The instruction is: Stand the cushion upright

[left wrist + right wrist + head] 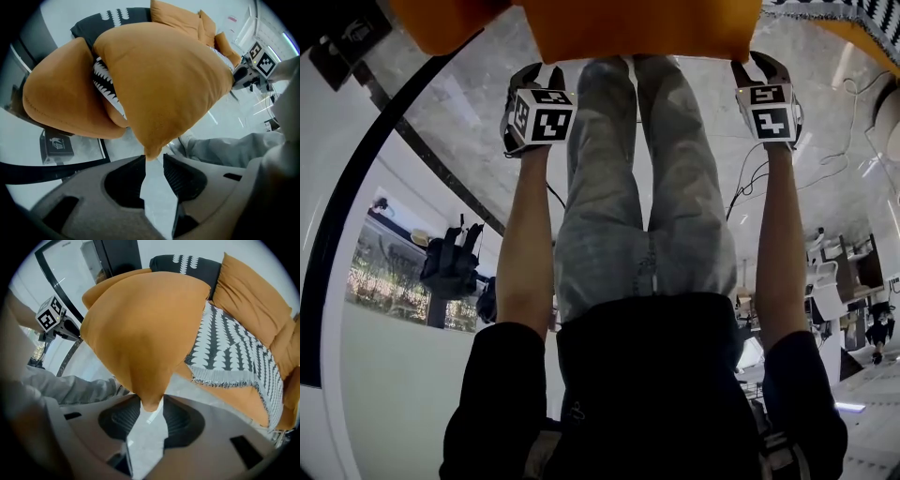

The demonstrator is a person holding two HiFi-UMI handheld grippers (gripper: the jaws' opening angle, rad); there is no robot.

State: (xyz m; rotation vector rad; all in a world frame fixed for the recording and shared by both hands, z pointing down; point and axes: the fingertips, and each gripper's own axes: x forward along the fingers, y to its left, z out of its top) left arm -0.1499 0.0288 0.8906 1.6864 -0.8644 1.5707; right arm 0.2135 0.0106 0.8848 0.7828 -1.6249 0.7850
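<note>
The cushion (637, 28) is orange and lies along the top middle of the head view, above the person's grey trousers (647, 187) and the pale floor (459, 112). In both gripper views it fills the middle of the frame, with one corner pointing down to the jaws. The left gripper (153, 161) has its jaws apart, and the cushion corner comes just to their tips with a gap showing below it. The right gripper (151, 404) also has its jaws wide apart; the other corner hangs between them but is not clamped. A second orange cushion (61, 103) lies at the left behind it, and a black and white patterned cloth (234, 352) is at the right.
</note>
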